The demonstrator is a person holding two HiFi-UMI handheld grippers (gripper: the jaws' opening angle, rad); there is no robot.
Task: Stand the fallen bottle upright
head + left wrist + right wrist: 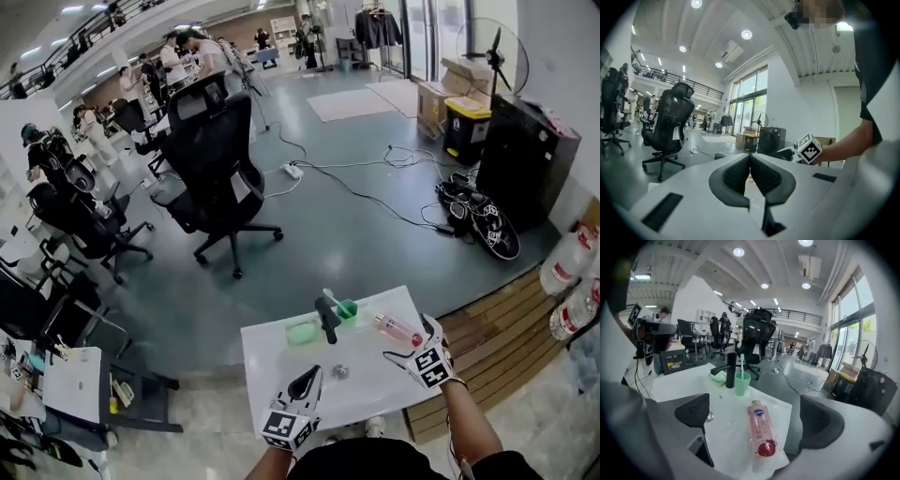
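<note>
One pink bottle [761, 434] lies flat before the wide-spread right tool [757, 415]; left tool [750, 176] pinched together.

bottle [761, 436] label print was too small to read (just a blue badge up top), and its near end sat hidden behind the body of the right gripper [756, 414].

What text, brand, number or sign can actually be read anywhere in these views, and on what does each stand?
No text reads clearly in any view.
Fallen bottle: a blue badge and pale lines of print on its pink body, too blurred to read.
Marker cube: black-and-white square pattern only, no words.
Large jugs beside the wooden platform: red labels, too small to read.
</note>
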